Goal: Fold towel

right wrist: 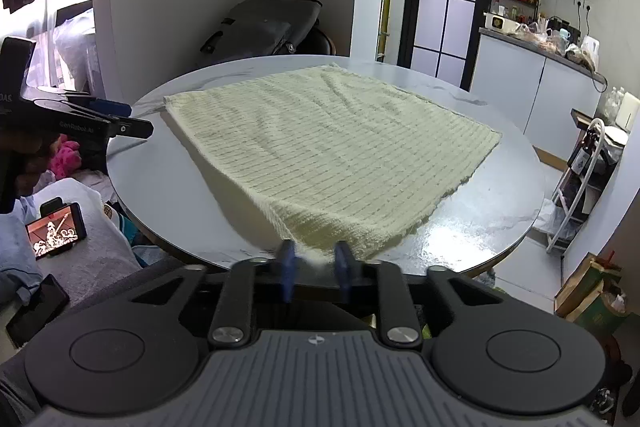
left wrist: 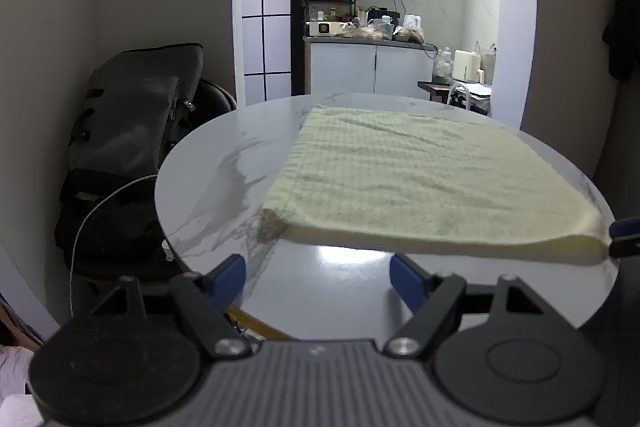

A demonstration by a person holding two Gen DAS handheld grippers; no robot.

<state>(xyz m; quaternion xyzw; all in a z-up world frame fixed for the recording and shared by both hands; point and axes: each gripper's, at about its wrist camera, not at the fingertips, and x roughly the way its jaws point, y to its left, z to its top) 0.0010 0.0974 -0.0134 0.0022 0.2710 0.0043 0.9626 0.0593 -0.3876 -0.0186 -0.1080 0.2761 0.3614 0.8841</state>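
Observation:
A pale yellow waffle-weave towel (left wrist: 420, 179) lies spread on a round marbled white table (left wrist: 208, 195). In the right wrist view the towel (right wrist: 328, 143) runs from the table's far side to my right gripper (right wrist: 315, 261), which is shut on its near corner. From the left wrist view that gripper (left wrist: 618, 235) holds this corner raised, so the towel's near edge hangs above the tabletop. My left gripper (left wrist: 318, 275) stands open, just short of the near edge and to the right of the towel's left corner (left wrist: 274, 223). It shows open and empty beside the table (right wrist: 160, 179) as the left gripper (right wrist: 134, 119).
A grey backpack (left wrist: 132, 115) sits on a dark chair behind the table on the left. A kitchen counter (left wrist: 368, 43) fills the back. A white wire cart (right wrist: 576, 187) and paper bags (right wrist: 592, 291) stand to the right. A lit phone (right wrist: 56, 229) rests on a person's lap.

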